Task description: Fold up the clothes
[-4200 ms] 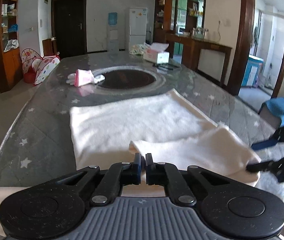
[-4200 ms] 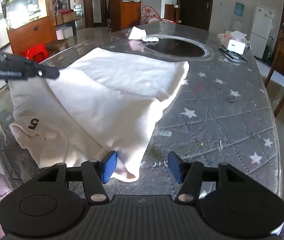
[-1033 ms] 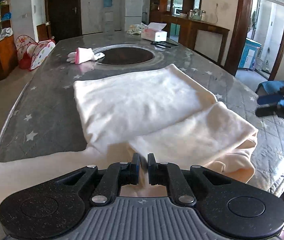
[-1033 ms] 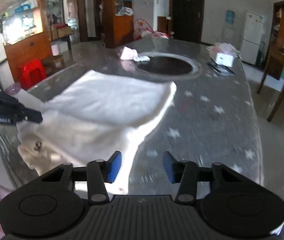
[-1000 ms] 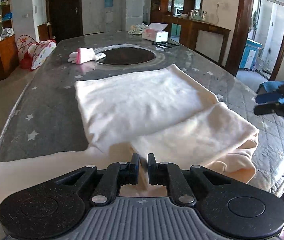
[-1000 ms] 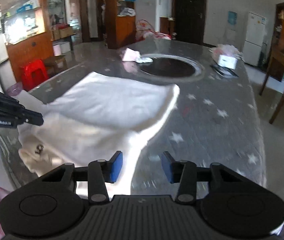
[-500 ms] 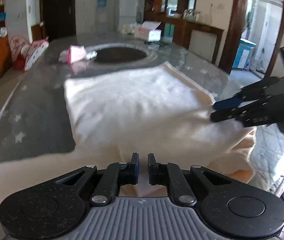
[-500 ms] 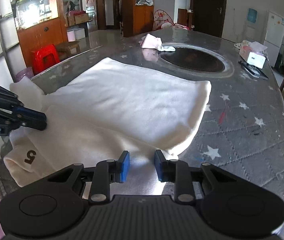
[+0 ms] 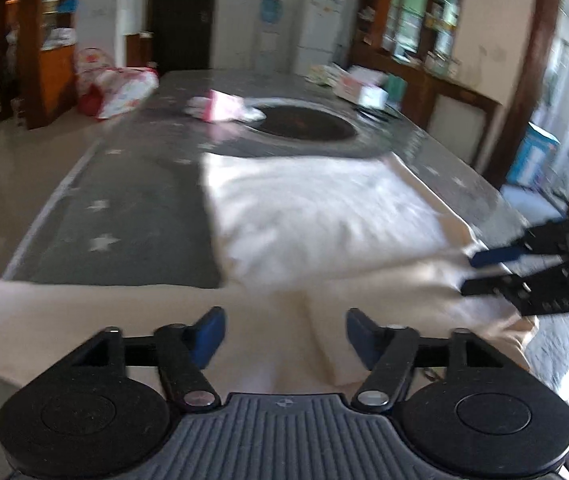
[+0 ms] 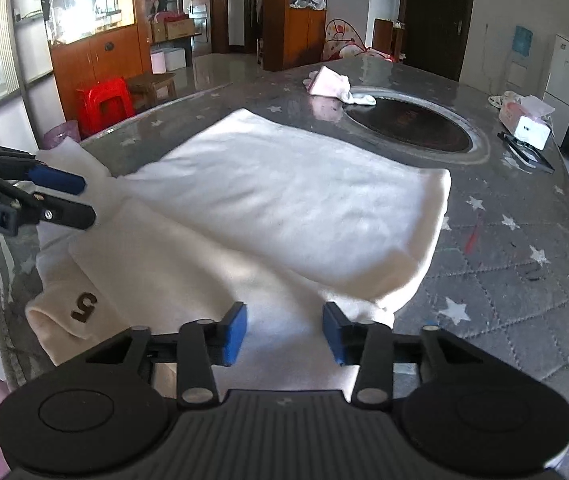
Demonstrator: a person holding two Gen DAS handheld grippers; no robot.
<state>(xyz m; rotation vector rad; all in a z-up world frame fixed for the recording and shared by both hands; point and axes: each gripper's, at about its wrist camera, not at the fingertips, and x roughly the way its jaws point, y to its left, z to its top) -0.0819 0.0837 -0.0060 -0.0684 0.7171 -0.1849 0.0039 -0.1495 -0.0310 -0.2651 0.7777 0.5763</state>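
1. Broadly, a grey star-patterned table [image 10: 524, 280] is carrying a cream garment [image 10: 284, 200] at its near end; the cloth's upper layer is lying doubled over the lower, likely a fold taking shape.
2. Both claws are gaping wide and gripping nothing: the left gripper [image 9: 282, 336] is hovering over a spread sleeve, the right gripper [image 10: 284, 330] over the opposite edge, seemingly poised to pinch.
3. Motion is blurring the left view; the garment's near edge is hiding behind both tools.
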